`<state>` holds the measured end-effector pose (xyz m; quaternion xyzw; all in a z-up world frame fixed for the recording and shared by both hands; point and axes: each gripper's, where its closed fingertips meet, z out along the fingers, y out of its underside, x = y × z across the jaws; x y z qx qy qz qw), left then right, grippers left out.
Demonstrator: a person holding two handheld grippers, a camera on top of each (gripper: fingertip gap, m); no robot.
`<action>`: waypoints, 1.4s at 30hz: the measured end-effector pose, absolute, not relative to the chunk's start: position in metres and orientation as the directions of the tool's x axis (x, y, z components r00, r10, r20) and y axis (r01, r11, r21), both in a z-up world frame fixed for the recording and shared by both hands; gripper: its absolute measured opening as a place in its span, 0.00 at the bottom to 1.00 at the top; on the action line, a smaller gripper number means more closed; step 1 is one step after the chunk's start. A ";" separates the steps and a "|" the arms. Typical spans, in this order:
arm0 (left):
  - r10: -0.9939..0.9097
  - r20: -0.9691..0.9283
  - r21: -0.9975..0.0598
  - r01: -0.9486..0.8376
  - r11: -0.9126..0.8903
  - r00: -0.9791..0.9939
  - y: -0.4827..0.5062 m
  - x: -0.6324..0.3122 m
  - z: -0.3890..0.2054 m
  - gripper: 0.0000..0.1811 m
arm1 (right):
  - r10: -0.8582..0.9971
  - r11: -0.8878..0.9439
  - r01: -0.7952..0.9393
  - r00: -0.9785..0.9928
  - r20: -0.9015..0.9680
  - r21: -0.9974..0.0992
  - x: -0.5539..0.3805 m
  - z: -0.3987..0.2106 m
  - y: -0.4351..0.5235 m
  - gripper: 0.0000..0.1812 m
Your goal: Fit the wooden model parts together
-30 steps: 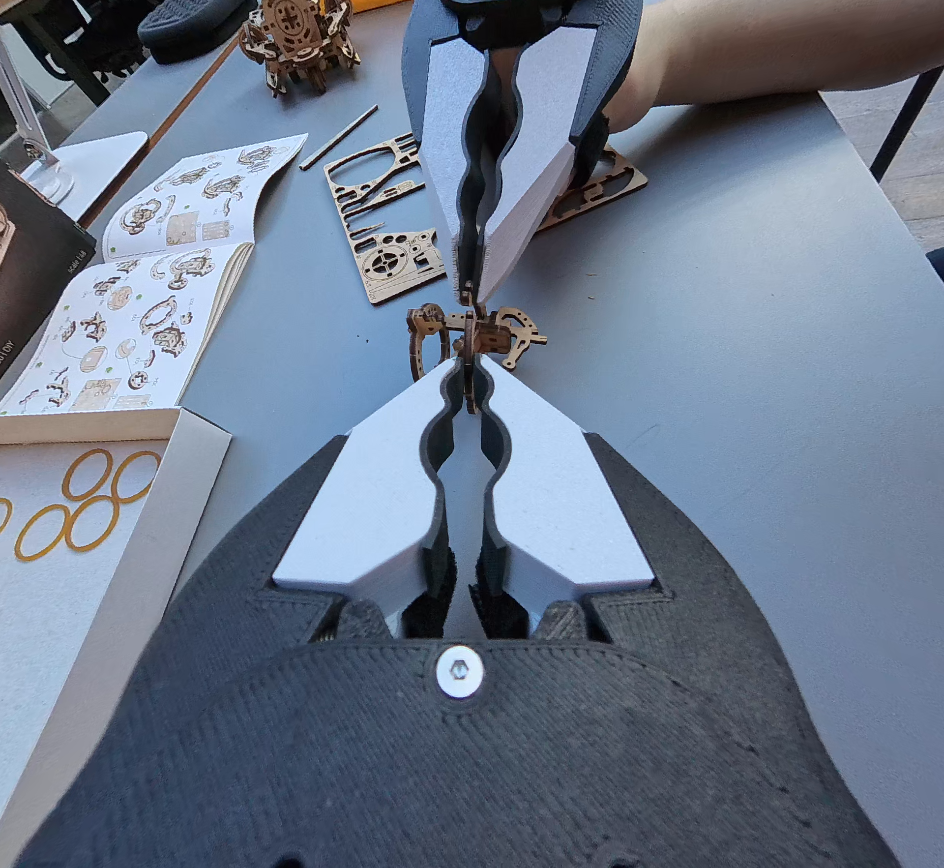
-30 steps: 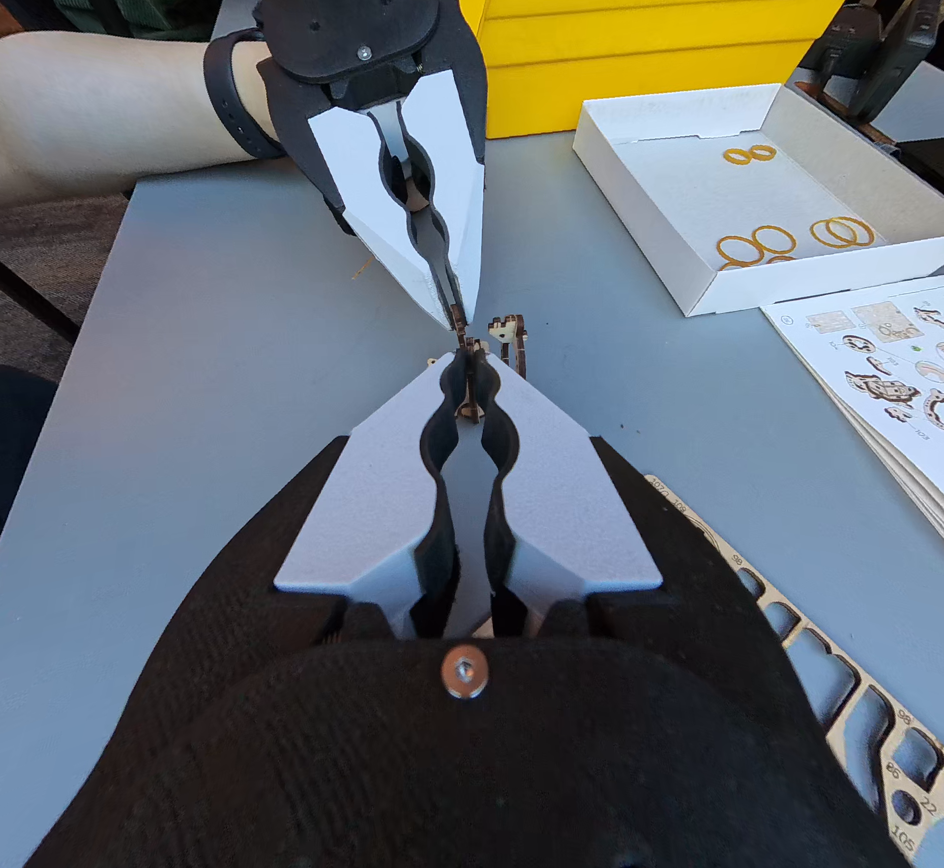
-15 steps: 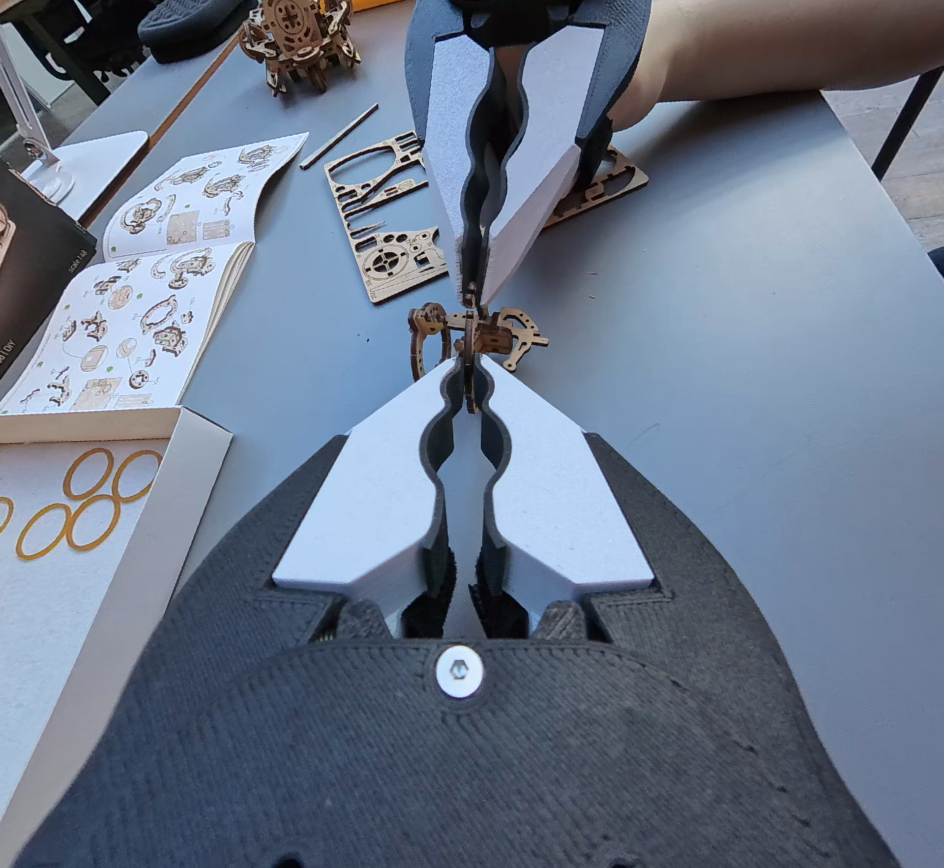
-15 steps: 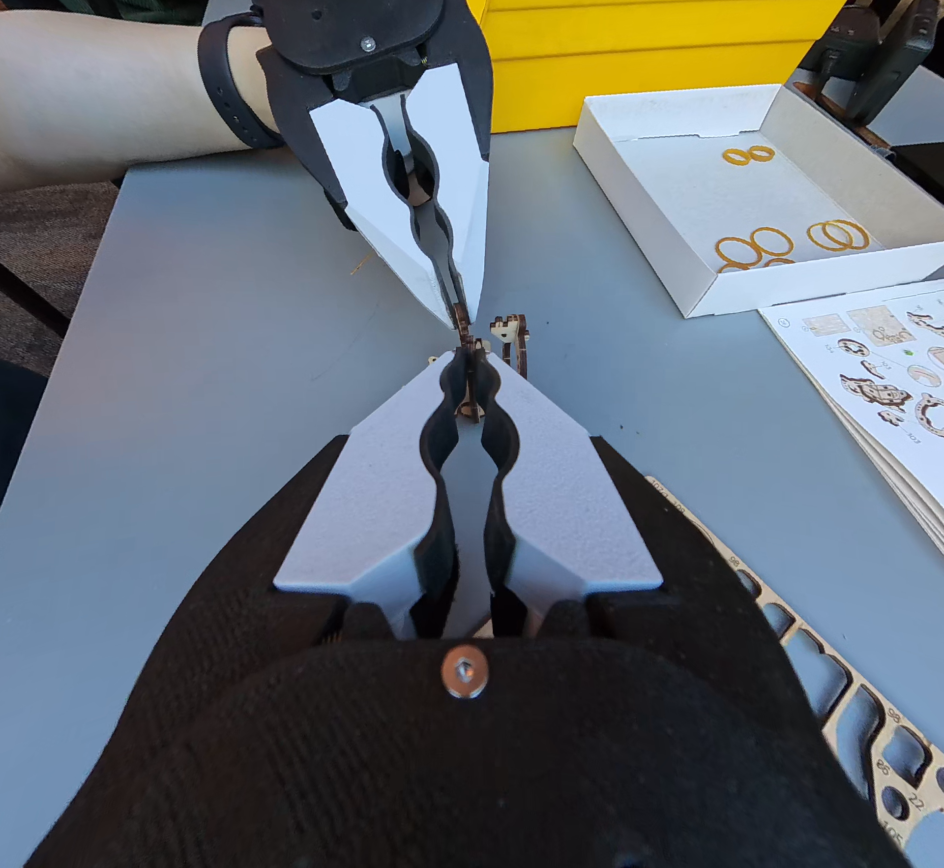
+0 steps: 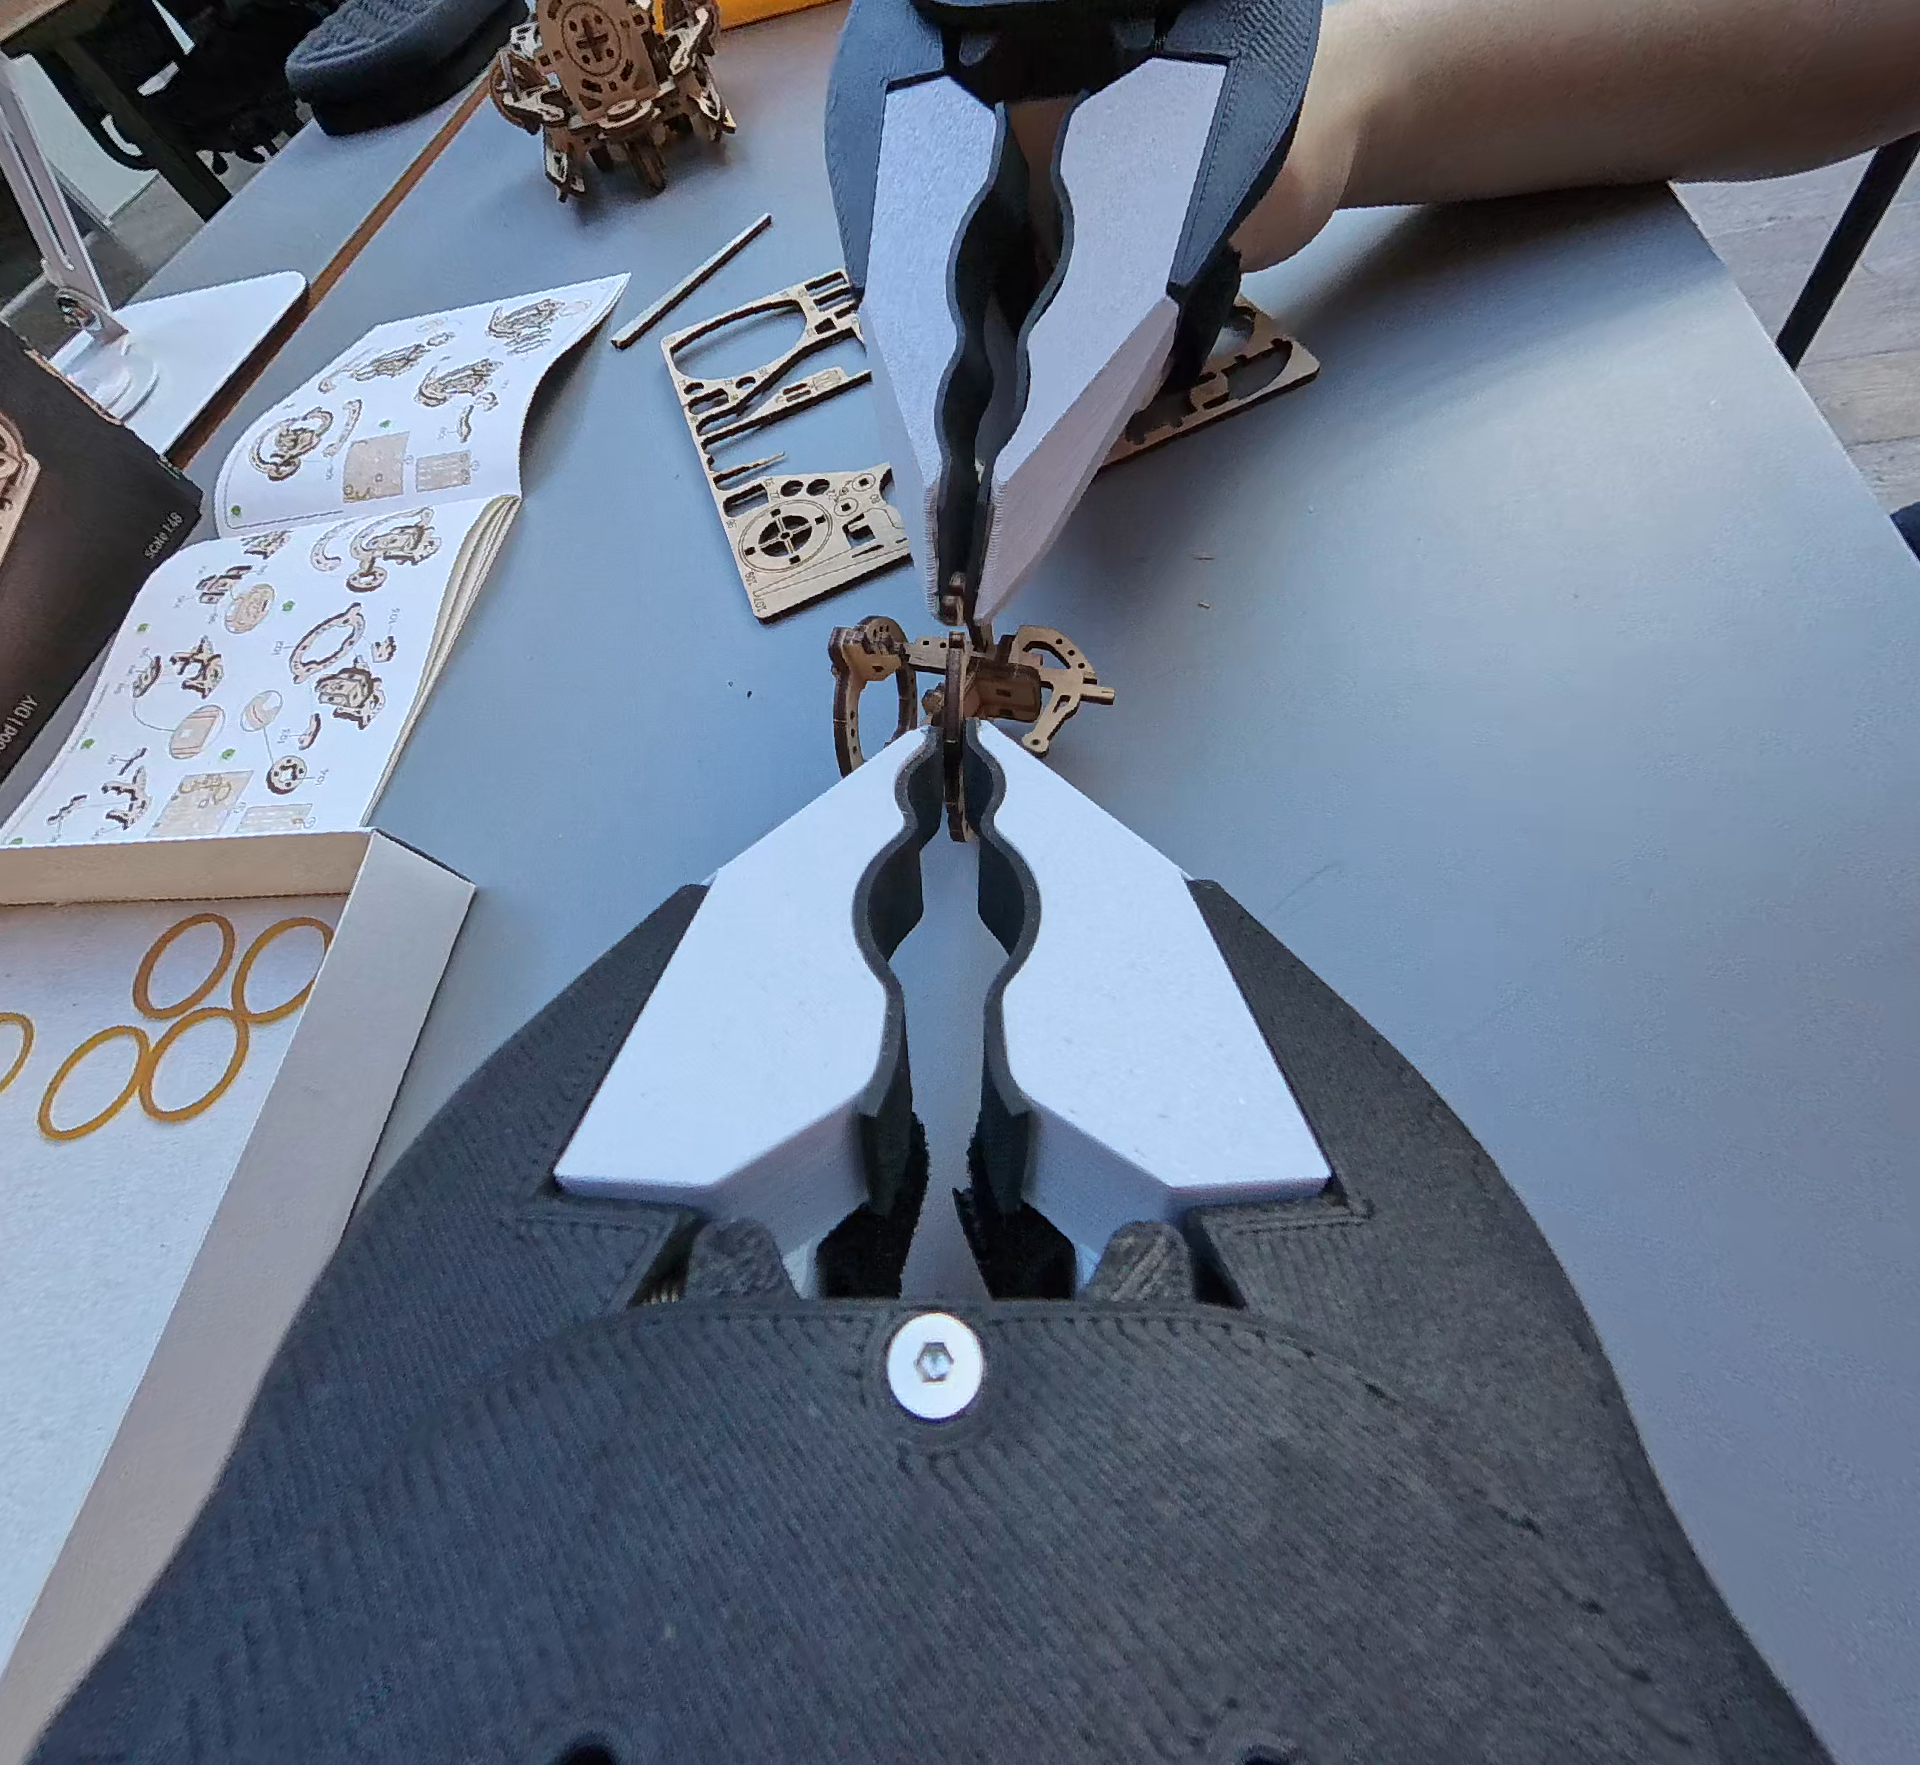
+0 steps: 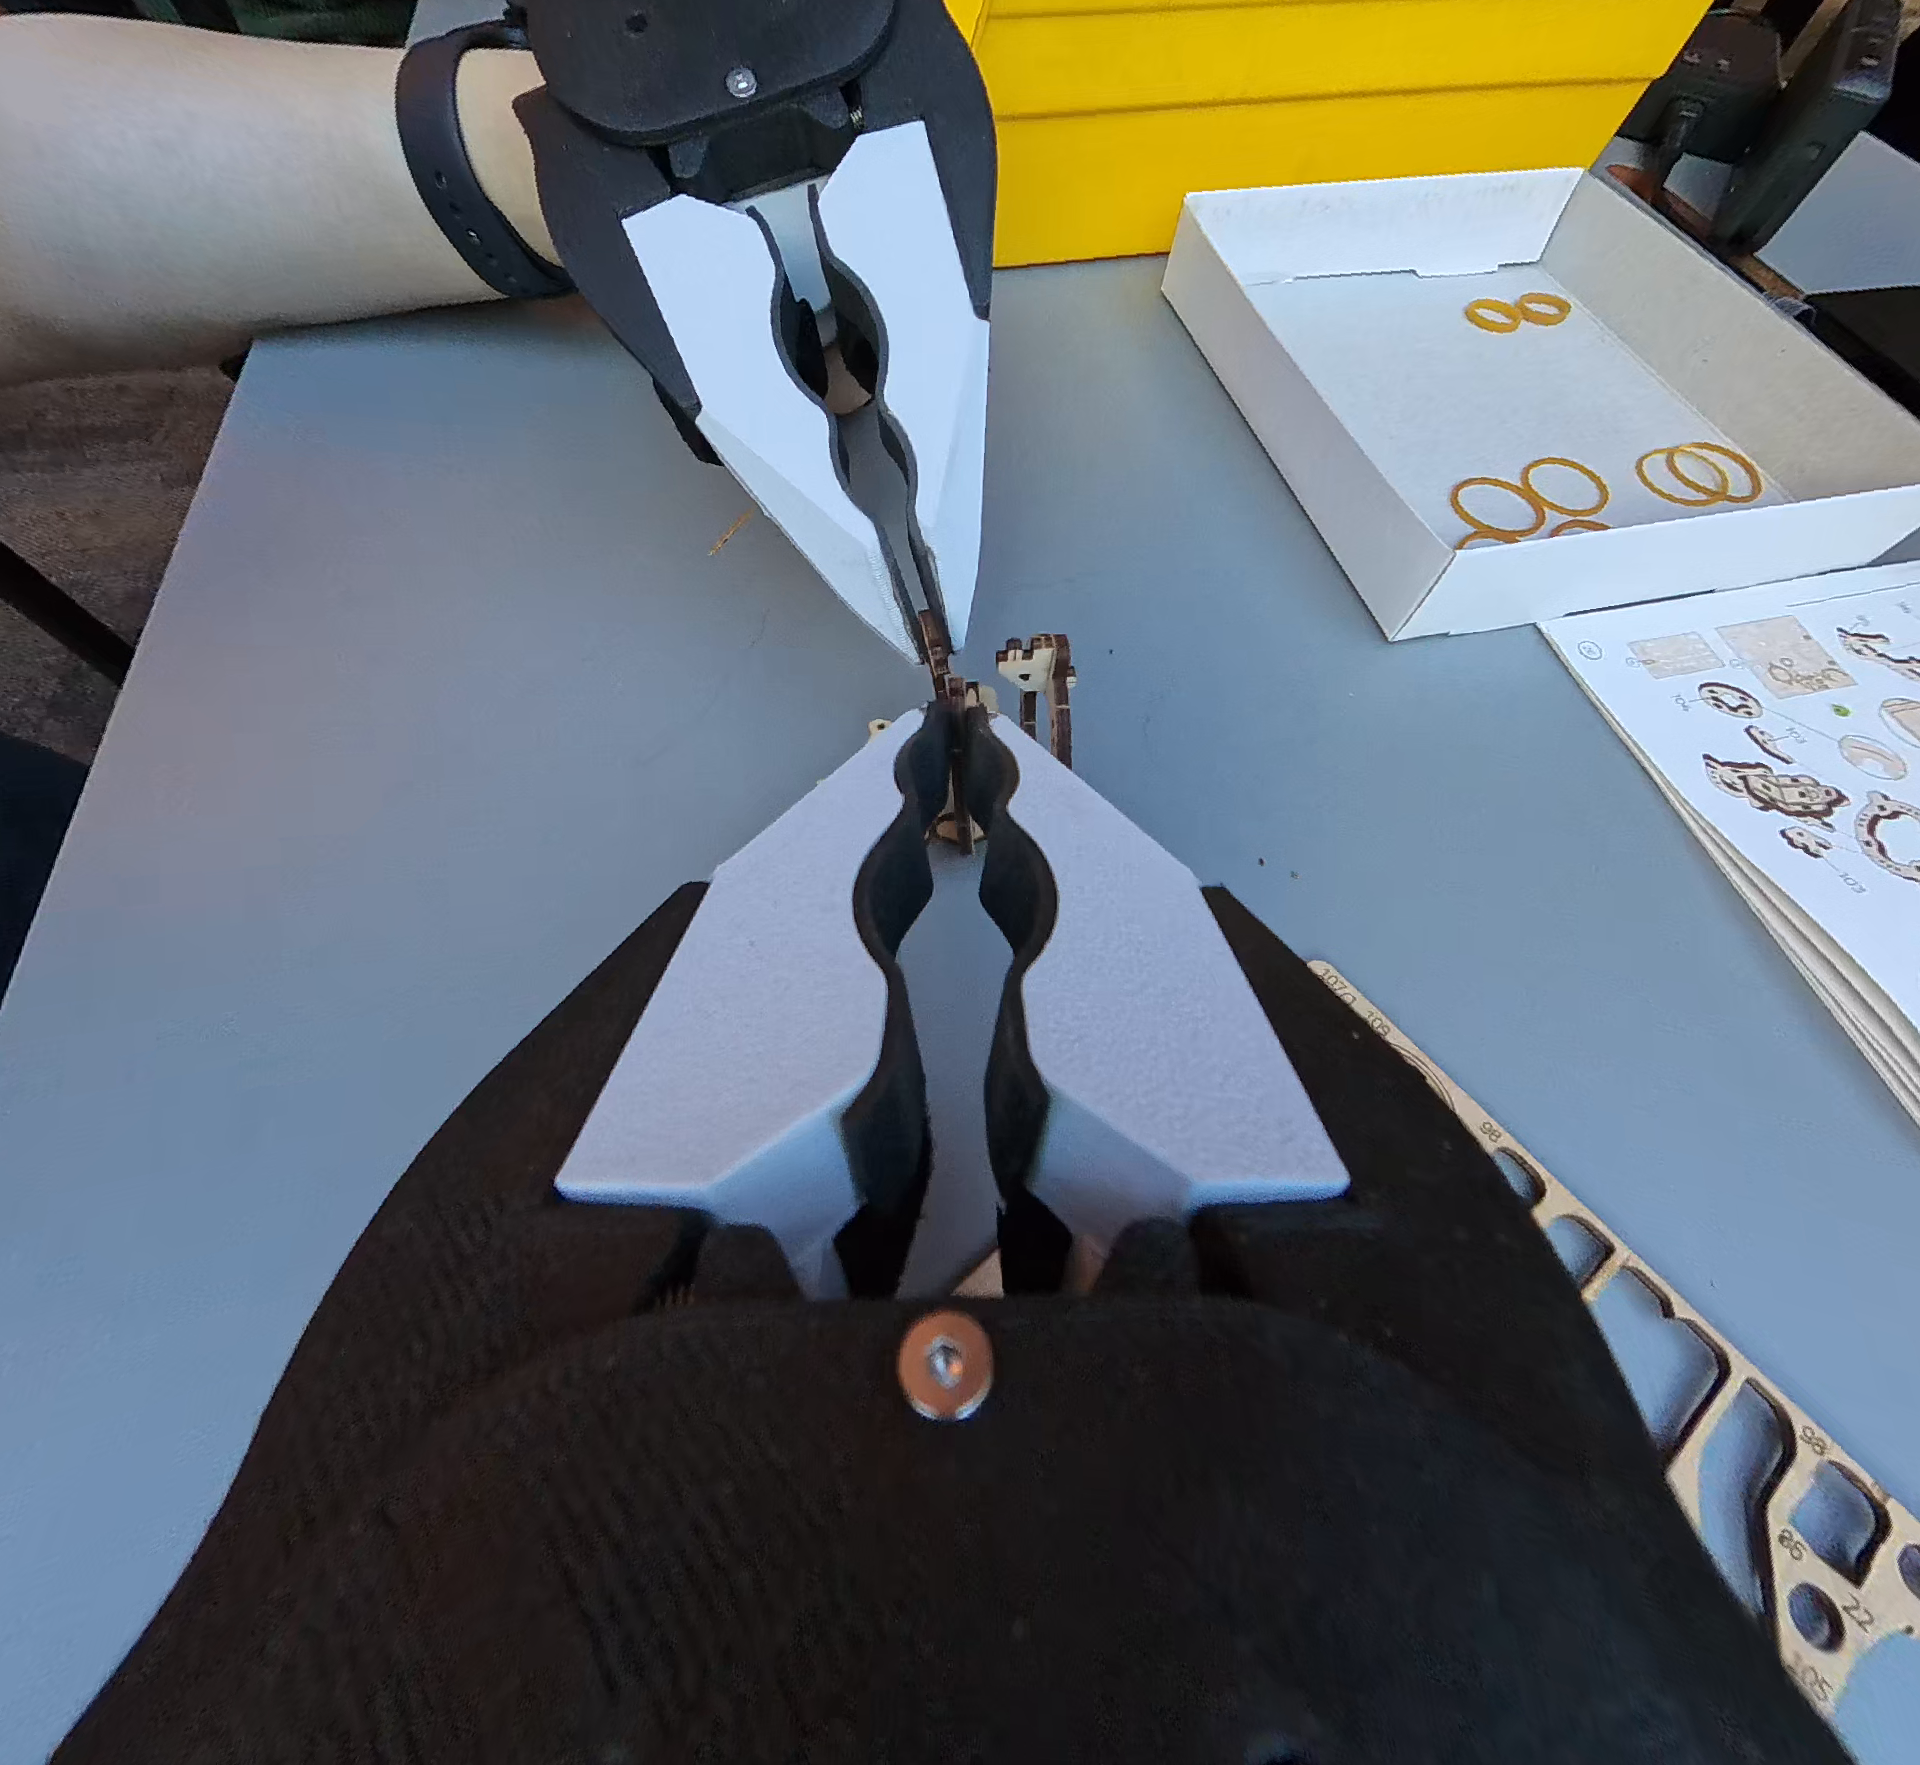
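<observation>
My left gripper (image 5: 951, 754) is shut on a small wooden sub-assembly (image 5: 997, 687) with curved arms, held just above the grey table (image 5: 1455, 780). My right gripper (image 5: 956, 603) comes in from the far side, shut on a small wooden part (image 5: 951, 595) whose tip meets the top of the sub-assembly. In the right wrist view my right gripper (image 6: 954, 723) pinches that part (image 6: 954, 816). The left gripper (image 6: 935, 640) points down at it from above. One arm of the sub-assembly (image 6: 1044, 676) sticks out to the right. The joint itself is hidden between the fingertips.
Punched wooden part sheets (image 5: 790, 427) (image 6: 1714, 1403) lie flat. An open instruction booklet (image 5: 301, 572), a white box with rubber bands (image 6: 1558, 385), a finished wooden model (image 5: 603, 63), a thin stick (image 5: 691, 281) and a yellow bin (image 6: 1299, 53) ring the work spot.
Almost nothing. Both grippers stay shut with their tips together over the sub-assembly; the right gripper's body has shifted only slightly.
</observation>
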<state>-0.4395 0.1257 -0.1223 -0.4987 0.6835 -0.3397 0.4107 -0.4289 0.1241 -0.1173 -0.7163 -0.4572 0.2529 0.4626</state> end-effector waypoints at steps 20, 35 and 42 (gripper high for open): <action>-0.966 -0.217 -0.869 -0.423 0.257 -0.142 0.132 -0.444 -0.124 0.09 | 0.924 -0.177 0.378 0.381 -0.021 -0.909 -0.419 -0.111 0.114 0.14; -0.940 -0.282 -0.745 -0.574 0.340 -0.191 0.129 -0.445 -0.156 0.02 | 0.889 -0.252 0.560 0.456 0.040 -0.789 -0.419 -0.149 0.127 0.08; -0.945 -0.260 -0.749 -0.577 0.326 -0.197 0.128 -0.445 -0.156 0.00 | 0.899 -0.227 0.616 0.431 0.081 -0.754 -0.422 -0.151 0.127 0.08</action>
